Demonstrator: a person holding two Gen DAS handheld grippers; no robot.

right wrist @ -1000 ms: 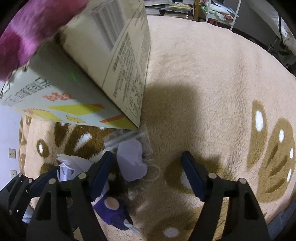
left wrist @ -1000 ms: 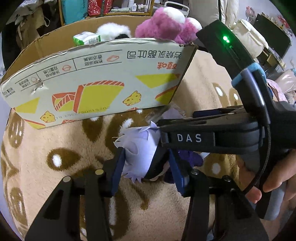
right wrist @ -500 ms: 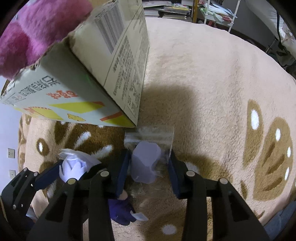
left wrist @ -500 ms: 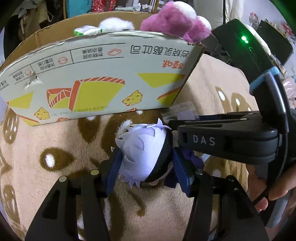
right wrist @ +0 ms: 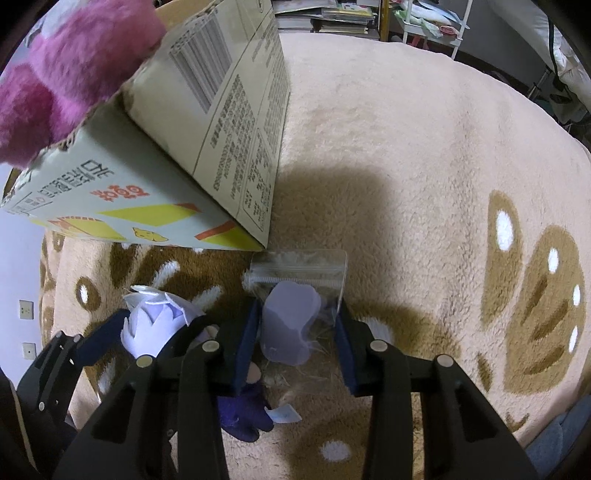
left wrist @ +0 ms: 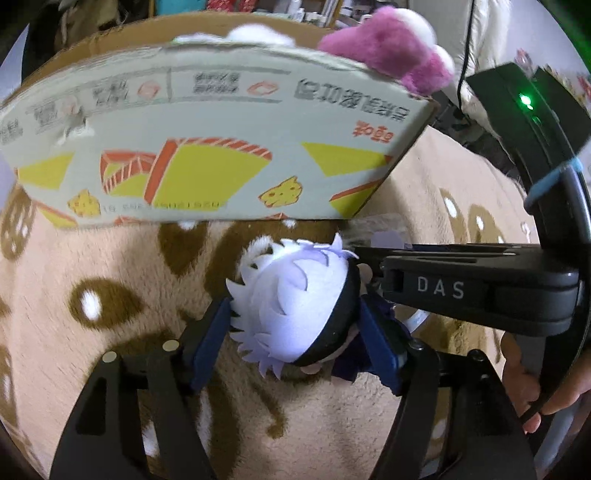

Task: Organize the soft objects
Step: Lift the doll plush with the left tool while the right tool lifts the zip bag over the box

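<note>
A small plush doll [left wrist: 295, 306] with spiky white hair and a dark blue body lies on the beige rug. My left gripper [left wrist: 295, 328] is shut on the doll's head; the doll also shows in the right wrist view [right wrist: 159, 325]. My right gripper [right wrist: 297, 332] is shut on a clear zip bag [right wrist: 299, 295] holding a pale lilac soft piece, right beside the doll. A cardboard box [left wrist: 207, 147] with yellow and red print stands just behind both. A pink plush toy [left wrist: 388, 55] sticks out of the box's top right corner.
The beige rug [right wrist: 406, 155] with brown patterns stretches to the right of the box. Shelves and clutter [right wrist: 369, 18] stand at the far edge. The right gripper's black body [left wrist: 480, 288] crosses the left wrist view close to the doll.
My left gripper closed on the doll's head and lifted it slightly. My right gripper moved over the clear bag and closed from wide open onto it.
</note>
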